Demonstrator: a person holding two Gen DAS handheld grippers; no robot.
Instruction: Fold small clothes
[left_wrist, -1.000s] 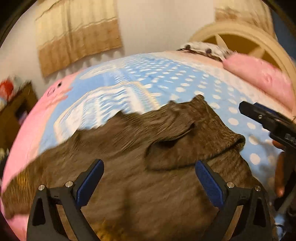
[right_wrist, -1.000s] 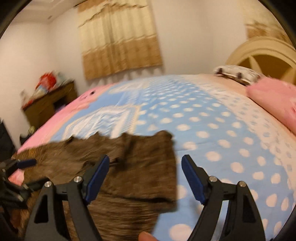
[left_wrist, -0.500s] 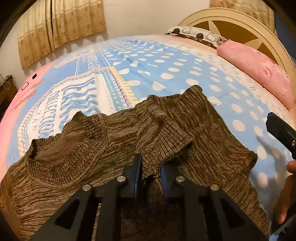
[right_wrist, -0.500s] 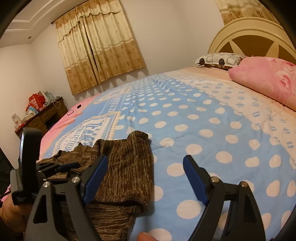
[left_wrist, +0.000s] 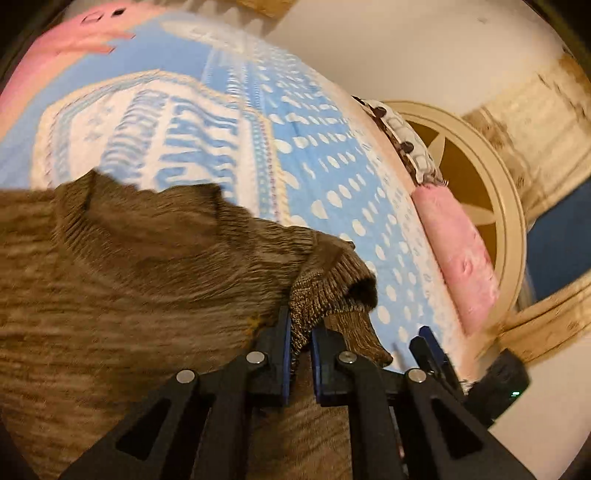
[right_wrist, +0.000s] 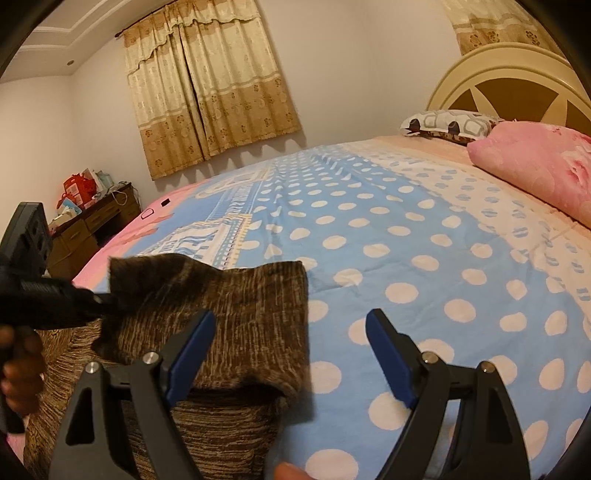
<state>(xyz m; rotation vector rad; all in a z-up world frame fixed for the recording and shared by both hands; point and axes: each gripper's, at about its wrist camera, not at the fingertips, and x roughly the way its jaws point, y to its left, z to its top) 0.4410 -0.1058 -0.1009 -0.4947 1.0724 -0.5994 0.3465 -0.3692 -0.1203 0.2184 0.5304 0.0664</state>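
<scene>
A brown knitted sweater (left_wrist: 140, 280) lies on the blue polka-dot bedspread (left_wrist: 332, 177). My left gripper (left_wrist: 300, 343) is shut on the sweater's ribbed sleeve cuff (left_wrist: 332, 291) and holds it lifted over the sweater body. In the right wrist view the sweater (right_wrist: 240, 317) lies at the lower left, its folded sleeve part raised. My right gripper (right_wrist: 291, 350) is open and empty, its left finger over the sweater's right edge, its right finger over bare bedspread (right_wrist: 406, 240). The left gripper's body (right_wrist: 40, 299) shows there at the far left.
A pink pillow (right_wrist: 535, 166) and a patterned pillow (right_wrist: 450, 123) lie at the headboard (right_wrist: 509, 77) on the right. A wooden desk (right_wrist: 92, 225) with bags stands beyond the bed's far left. Curtains (right_wrist: 210, 85) hang on the far wall.
My left gripper closed on the sleeve cuff, then lifted and swung it, tilting its view. My right gripper stayed open and shifted slightly over the sweater's right edge.
</scene>
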